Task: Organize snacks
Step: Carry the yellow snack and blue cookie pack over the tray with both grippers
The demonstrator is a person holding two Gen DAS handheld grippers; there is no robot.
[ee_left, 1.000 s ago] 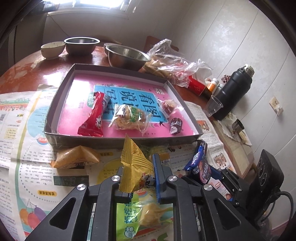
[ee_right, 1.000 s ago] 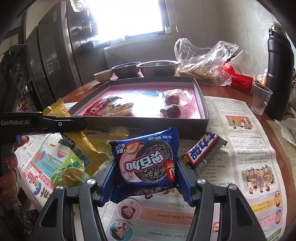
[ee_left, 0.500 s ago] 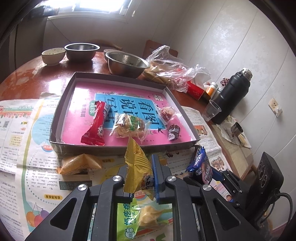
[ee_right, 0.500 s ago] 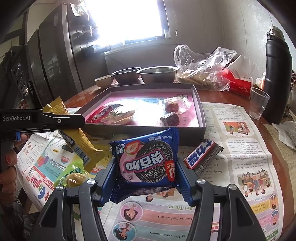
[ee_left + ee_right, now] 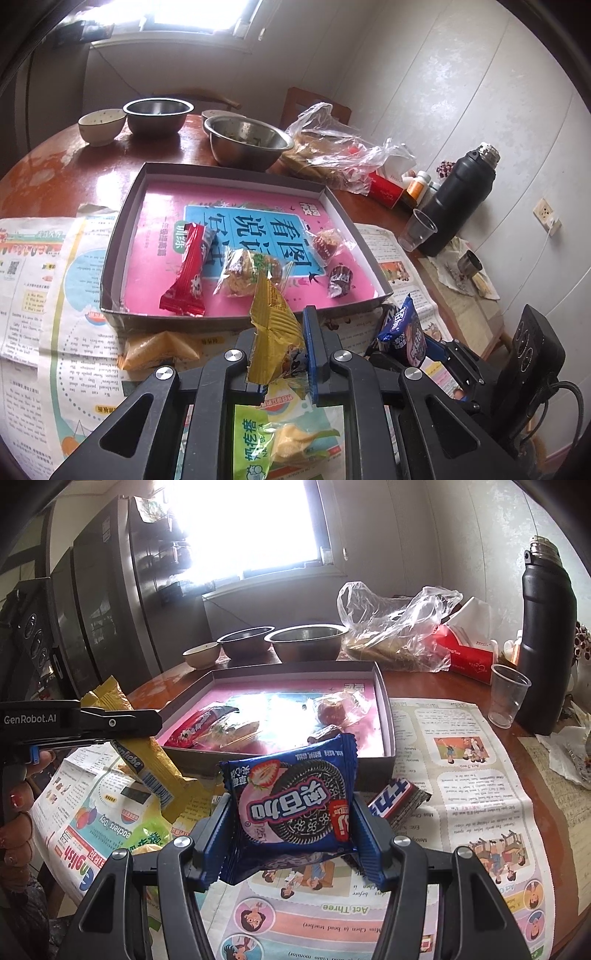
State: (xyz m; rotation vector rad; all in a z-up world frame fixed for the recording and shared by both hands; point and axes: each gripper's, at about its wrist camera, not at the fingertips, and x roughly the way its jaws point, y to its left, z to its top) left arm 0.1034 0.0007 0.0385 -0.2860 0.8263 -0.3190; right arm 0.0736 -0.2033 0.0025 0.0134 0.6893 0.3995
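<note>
My left gripper is shut on a yellow snack bar wrapper, held up just short of the near wall of the grey box. The same yellow wrapper hangs from the left gripper in the right wrist view. My right gripper is shut on a blue cookie packet, lifted above the newspaper. Inside the box lie a red bar, a clear-wrapped pastry, a wrapped round sweet and a dark candy.
On the newspaper lie an orange-yellow packet, a green packet and a dark chocolate bar. Behind the box stand metal bowls, a plastic bag, a plastic cup and a black flask.
Both grippers keep their hold, but both views have drawn back a little, so the box looks smaller and farther than a second ago.
</note>
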